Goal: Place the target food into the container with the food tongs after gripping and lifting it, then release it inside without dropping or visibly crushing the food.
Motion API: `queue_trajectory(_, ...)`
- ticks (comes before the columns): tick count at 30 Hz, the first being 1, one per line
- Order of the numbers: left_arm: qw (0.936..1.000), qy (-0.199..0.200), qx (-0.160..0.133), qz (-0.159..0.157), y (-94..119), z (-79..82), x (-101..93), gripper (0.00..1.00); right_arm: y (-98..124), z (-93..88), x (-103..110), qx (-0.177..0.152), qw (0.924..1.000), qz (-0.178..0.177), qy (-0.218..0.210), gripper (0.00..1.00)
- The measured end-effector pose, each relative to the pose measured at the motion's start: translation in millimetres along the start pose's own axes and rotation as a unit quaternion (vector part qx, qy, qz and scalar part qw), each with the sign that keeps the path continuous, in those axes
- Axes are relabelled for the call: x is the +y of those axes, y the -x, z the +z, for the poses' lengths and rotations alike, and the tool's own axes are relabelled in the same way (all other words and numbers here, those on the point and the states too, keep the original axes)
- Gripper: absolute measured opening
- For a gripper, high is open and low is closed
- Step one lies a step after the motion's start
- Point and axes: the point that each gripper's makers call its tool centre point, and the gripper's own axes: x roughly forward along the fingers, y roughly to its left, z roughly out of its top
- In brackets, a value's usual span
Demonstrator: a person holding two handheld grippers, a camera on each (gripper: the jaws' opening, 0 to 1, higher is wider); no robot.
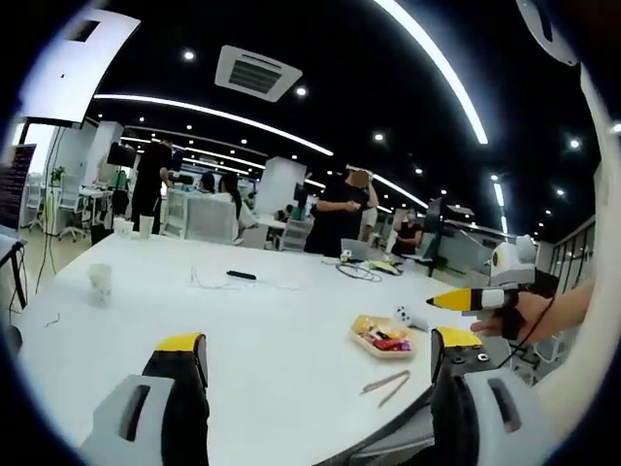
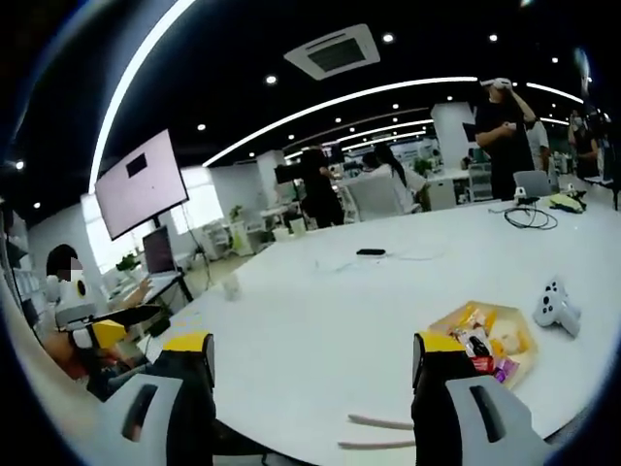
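On the white table (image 1: 243,320) lies a shallow yellow tray (image 1: 361,323) of wrapped snacks (image 1: 386,338), right of centre. A pair of pale food tongs (image 1: 386,382) lies on the table just in front of it. My left gripper (image 1: 318,340) is held above the near edge, open and with nothing in it. The right gripper (image 1: 464,300) enters from the right, held by a hand. In the right gripper view my right gripper (image 2: 312,340) is open, with nothing between its jaws. The tray (image 2: 451,318) sits ahead right, the tongs (image 2: 380,433) low between the jaws, and the left gripper (image 2: 107,333) is at far left.
A white controller (image 1: 408,316) lies beside the tray. A paper cup (image 1: 100,282), a black device (image 1: 241,275) and cables (image 1: 359,270) sit farther back. Several people (image 1: 340,214) stand behind the table. A large screen (image 2: 141,184) stands at left.
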Motion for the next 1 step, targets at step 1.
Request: queue_trajectory(1, 1.0, 0.0, 0.0, 0.0, 0.0, 0.0, 0.0, 0.97, 0.0, 0.0, 0.0, 0.0, 1.0, 0.0, 0.0, 0.85)
